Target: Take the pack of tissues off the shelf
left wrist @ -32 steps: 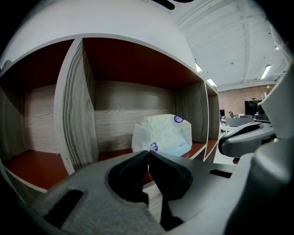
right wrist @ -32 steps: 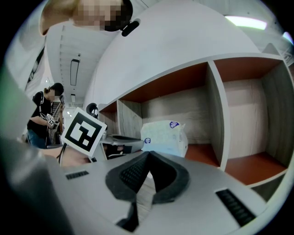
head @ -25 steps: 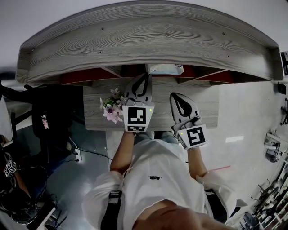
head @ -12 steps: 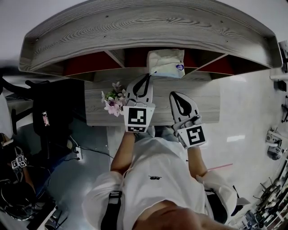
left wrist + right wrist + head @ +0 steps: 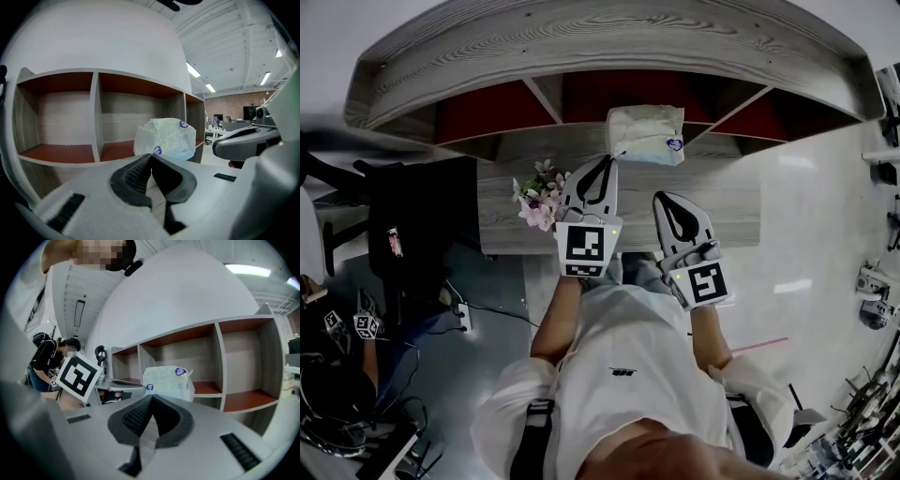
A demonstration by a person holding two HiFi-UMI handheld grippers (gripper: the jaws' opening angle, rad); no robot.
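The pack of tissues (image 5: pixel 645 134) is a pale wrapped bundle with small blue labels. It stands at the front of the middle compartment of the grey shelf (image 5: pixel 609 47) with red inner boards. My left gripper (image 5: pixel 602 167) is shut and empty, with its tips just short of the pack's lower left corner. In the left gripper view the pack (image 5: pixel 166 139) rises right behind the closed left gripper (image 5: pixel 151 157). My right gripper (image 5: pixel 667 201) is also shut and empty, lower and to the right, apart from the pack. The right gripper view has the pack (image 5: pixel 168 379) beyond the closed right gripper (image 5: pixel 152 398).
A small bunch of pink and white flowers (image 5: pixel 539 199) stands on the grey desk (image 5: pixel 731 211), just left of my left gripper. A black chair (image 5: pixel 412 225) sits left of the desk. A person (image 5: pixel 47 357) stands far left in the right gripper view.
The head view has tilted, so more of the shelf's red inside and of the pack shows. Both grippers stay shut in nearly the same place.
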